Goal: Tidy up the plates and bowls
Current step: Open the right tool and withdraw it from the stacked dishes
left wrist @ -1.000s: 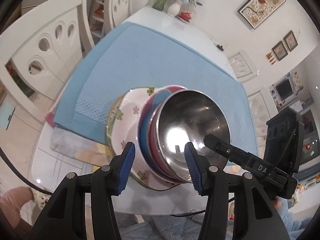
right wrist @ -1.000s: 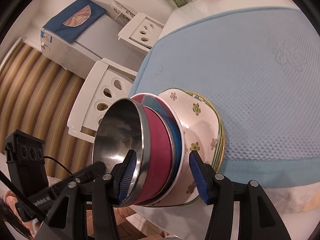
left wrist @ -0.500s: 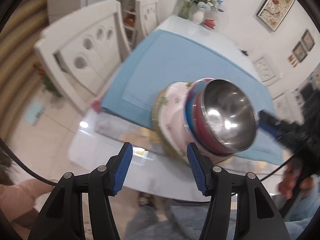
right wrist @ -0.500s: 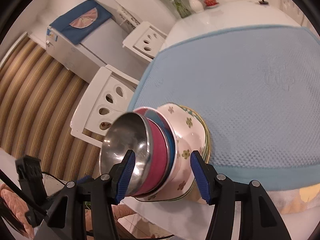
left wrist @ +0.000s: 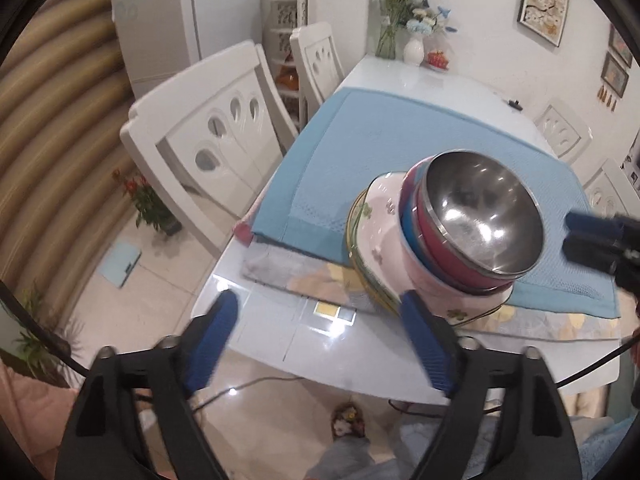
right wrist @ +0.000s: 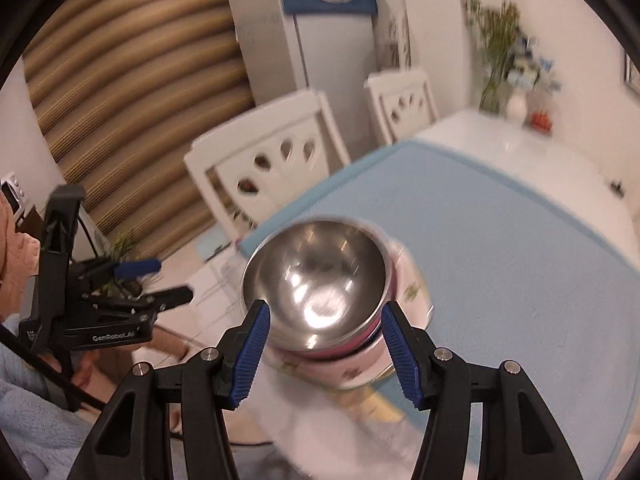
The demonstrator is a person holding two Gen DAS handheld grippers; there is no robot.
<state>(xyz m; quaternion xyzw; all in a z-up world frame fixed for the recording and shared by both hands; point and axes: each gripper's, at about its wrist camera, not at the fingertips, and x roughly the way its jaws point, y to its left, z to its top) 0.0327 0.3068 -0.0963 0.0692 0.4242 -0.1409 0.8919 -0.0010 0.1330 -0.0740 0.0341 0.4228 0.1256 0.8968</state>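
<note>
– Moved since? Both hand-held grippers backed off stack (left wrist: 452,236), now upright at counter (left wrist: 280,320) near edge.
– Grips?
– L (left wrist: 320,344) opening, empty; R (right wrist: 326,354) spread, empty. Steel bowl (right wrist: 316,268) light, slick, ceramic fragile: take rims.

A steel bowl (left wrist: 482,216) sits uppermost in a nested stack, its polished inside catching bright glints of light and its mouth open upward. It rests inside a pink bowl (left wrist: 452,258), whose wall shows just under the steel rim – and a blue bowl (left wrist: 408,228) peeks out as a thin band below that. All three are seated in a white bowl (left wrist: 384,236) scattered with small flower prints. Beneath it lie floral plates (left wrist: 354,240), only their yellow-green edges visible. The whole stack stands at the near edge of a light blue mat, upright, with each piece nested in the one below.
</note>
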